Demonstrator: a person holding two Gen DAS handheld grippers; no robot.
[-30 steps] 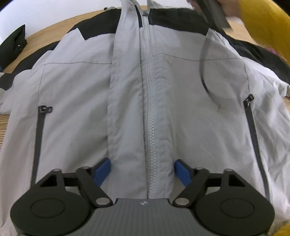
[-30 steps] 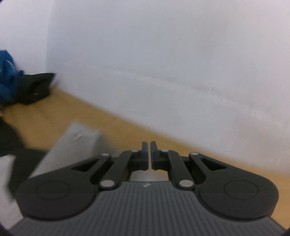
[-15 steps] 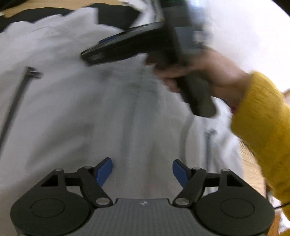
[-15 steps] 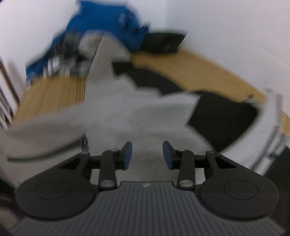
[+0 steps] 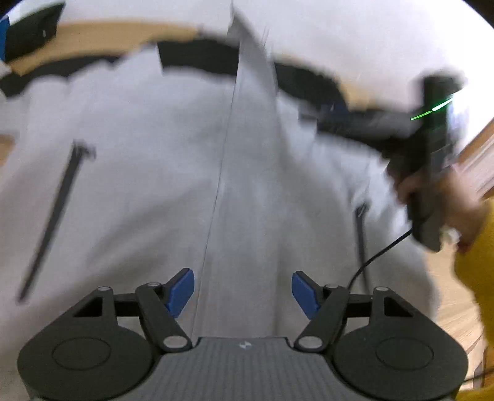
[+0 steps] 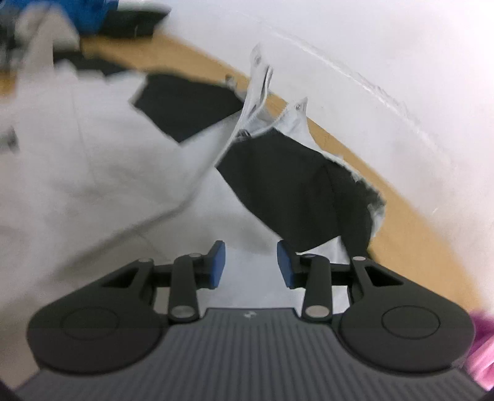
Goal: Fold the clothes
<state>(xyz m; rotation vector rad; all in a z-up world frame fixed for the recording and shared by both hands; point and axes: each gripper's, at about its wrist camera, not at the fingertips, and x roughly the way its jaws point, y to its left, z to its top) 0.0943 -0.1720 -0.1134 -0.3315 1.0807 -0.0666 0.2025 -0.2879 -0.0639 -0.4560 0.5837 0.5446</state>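
A light grey jacket [image 5: 148, 172] with black shoulder panels lies front up on a wooden table [image 5: 102, 34]. My left gripper [image 5: 243, 292] is open and empty above the jacket's lower front, over its centre placket. The right gripper's body [image 5: 432, 160] shows at the right of the left wrist view, held in a hand over the jacket's right side. In the right wrist view my right gripper [image 6: 250, 264] is open and empty above the jacket [image 6: 77, 160], near the black shoulder panel [image 6: 287, 191] and raised collar [image 6: 259, 92].
A white wall [image 6: 386, 40] runs along the table's far edge [image 6: 345, 135]. A blue garment [image 6: 89, 15] and a black object [image 6: 136, 21] lie at the far left. A pink thing [image 6: 481, 348] shows at the right edge. A black cable [image 5: 379, 250] hangs from the right gripper.
The right gripper was shut a second ago and is open now, swung down over the jacket's right shoulder. The left gripper stayed open and shifted over the jacket's front. Both views are motion-blurred.
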